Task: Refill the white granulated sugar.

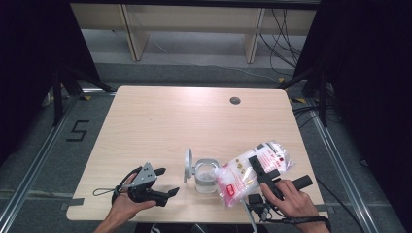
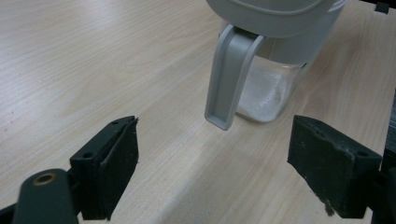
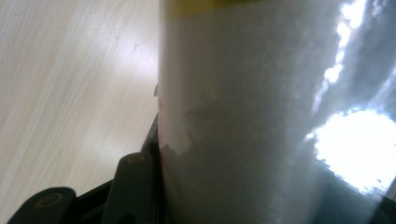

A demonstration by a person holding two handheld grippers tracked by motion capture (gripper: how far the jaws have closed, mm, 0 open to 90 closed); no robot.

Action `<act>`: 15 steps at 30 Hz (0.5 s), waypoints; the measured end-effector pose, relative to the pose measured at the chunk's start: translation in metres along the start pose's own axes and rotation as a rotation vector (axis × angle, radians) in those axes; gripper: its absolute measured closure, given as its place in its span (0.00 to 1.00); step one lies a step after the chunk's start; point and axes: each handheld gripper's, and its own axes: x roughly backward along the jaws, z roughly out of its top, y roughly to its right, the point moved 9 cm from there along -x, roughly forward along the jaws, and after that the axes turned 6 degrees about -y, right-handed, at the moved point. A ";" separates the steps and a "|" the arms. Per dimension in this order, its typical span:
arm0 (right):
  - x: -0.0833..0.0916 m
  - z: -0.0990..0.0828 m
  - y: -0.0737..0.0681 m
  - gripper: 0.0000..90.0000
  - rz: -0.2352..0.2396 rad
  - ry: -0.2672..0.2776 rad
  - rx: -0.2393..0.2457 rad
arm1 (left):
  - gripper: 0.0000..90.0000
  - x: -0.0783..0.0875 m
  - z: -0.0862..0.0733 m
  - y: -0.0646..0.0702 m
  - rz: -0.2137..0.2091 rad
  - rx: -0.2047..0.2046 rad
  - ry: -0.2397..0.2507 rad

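Observation:
A clear jar (image 1: 206,178) with white powder in the bottom stands near the table's front edge, its grey hinged lid (image 1: 188,165) flipped up on the left side. My right gripper (image 1: 262,170) is shut on a plastic bag of white granules (image 1: 238,180), which tilts with its low end at the jar's rim. The bag (image 3: 261,116) looms close in the right gripper view beside one black finger (image 3: 135,186). My left gripper (image 1: 166,182) sits open just left of the jar, nothing between its pads. In the left gripper view the jar (image 2: 273,88) and lid tab (image 2: 229,79) stand ahead of the open gripper (image 2: 224,172).
The light wood table (image 1: 160,121) has a round cable hole (image 1: 235,101) at the back right. Dark curtains flank both sides, and cables run on the floor behind. A floor mark "5" (image 1: 77,131) lies to the left.

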 end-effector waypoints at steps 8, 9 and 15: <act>0.000 0.002 0.002 0.63 -0.009 0.009 0.016 | 0.18 -0.001 0.001 0.001 -0.002 0.014 0.009; 0.000 0.002 0.002 0.63 -0.011 0.011 0.018 | 0.18 0.001 -0.001 -0.002 0.008 -0.023 -0.015; 0.000 0.002 0.002 0.63 -0.014 0.012 0.025 | 0.18 0.001 -0.001 -0.001 0.007 -0.010 -0.015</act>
